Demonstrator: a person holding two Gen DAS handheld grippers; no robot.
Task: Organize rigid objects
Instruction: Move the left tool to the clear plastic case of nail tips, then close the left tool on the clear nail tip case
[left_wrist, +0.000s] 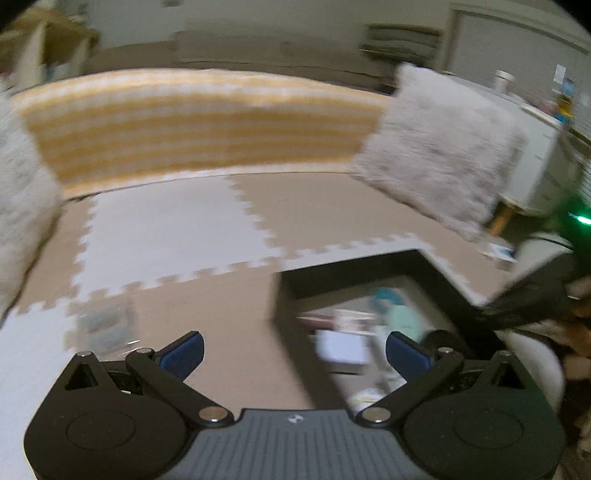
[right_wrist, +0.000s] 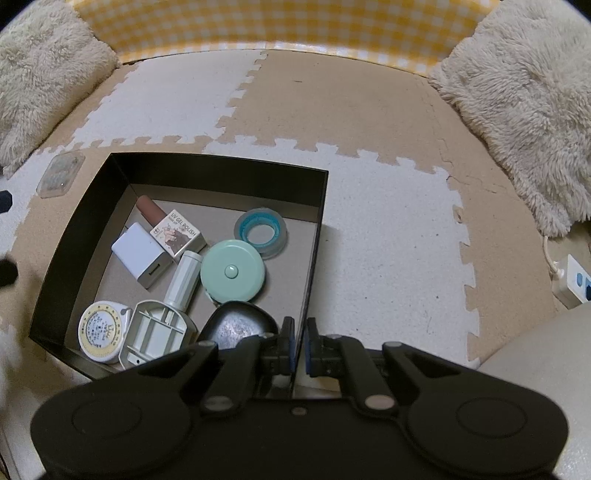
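Observation:
A black open box (right_wrist: 221, 170) sits on the foam puzzle mat. Inside lie a white charger (right_wrist: 142, 258), a gel polish carton (right_wrist: 179, 236), a blue tape roll (right_wrist: 260, 230), a mint round case (right_wrist: 232, 271), a white tube (right_wrist: 183, 280), a round tape measure (right_wrist: 101, 332) and a glossy black piece (right_wrist: 238, 325). My right gripper (right_wrist: 301, 343) is shut on the box's right wall near its front corner. My left gripper (left_wrist: 295, 350) is open and empty, just left of the box (left_wrist: 351, 266); that view is blurred. A clear flat packet (left_wrist: 105, 326) lies on the mat, left of the box.
Fluffy cushions (right_wrist: 524, 110) (right_wrist: 44, 74) flank the mat, with a yellow checked cushion (right_wrist: 280, 22) along the far edge. A white power strip (right_wrist: 576, 280) lies at the right. Bare mat (right_wrist: 369, 221) spreads right of and beyond the box.

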